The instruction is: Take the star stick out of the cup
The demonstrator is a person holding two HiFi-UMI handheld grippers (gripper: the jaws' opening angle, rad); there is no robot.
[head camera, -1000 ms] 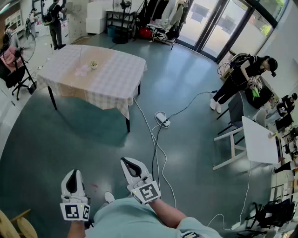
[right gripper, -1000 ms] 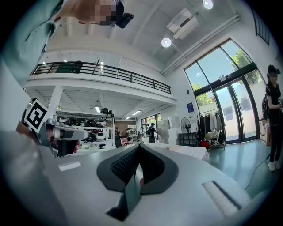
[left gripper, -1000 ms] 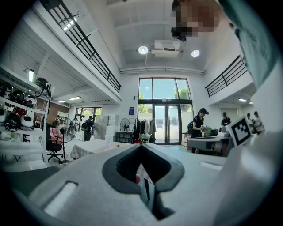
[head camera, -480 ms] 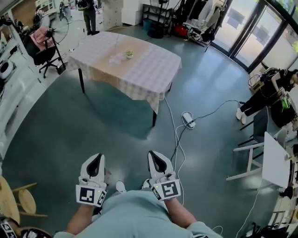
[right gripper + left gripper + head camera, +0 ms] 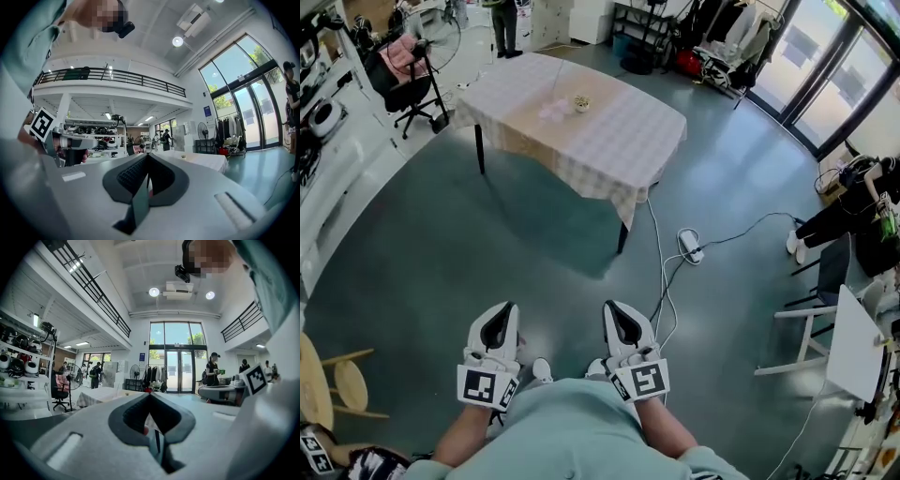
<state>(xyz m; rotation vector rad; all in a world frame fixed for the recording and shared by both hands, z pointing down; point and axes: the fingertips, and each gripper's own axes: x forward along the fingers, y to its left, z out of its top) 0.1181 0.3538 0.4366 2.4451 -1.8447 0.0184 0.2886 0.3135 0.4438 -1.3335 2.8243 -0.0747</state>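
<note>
the cup (image 5: pixel 580 102) is seen small on the far counter (image 5: pixel 619 141), the star stick too small to be made out, so approach, grasp and lift are all judged left. the left gripper (image 5: pixel 500 319) and right gripper (image 5: pixel 620 321) are held near the body, well apart from the cup, jaws together on nothing. the cloth-draped counter is ringed by grey-green floor (image 5: pixel 487 244), glass doors (image 5: pixel 814 70) at far right.

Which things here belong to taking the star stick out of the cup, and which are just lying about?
Job: cup on the clothed table; left gripper and right gripper, both shut, empty, far from it. The star stick is too small to see.
Lying about: power strip; office chair; wooden stool.
</note>
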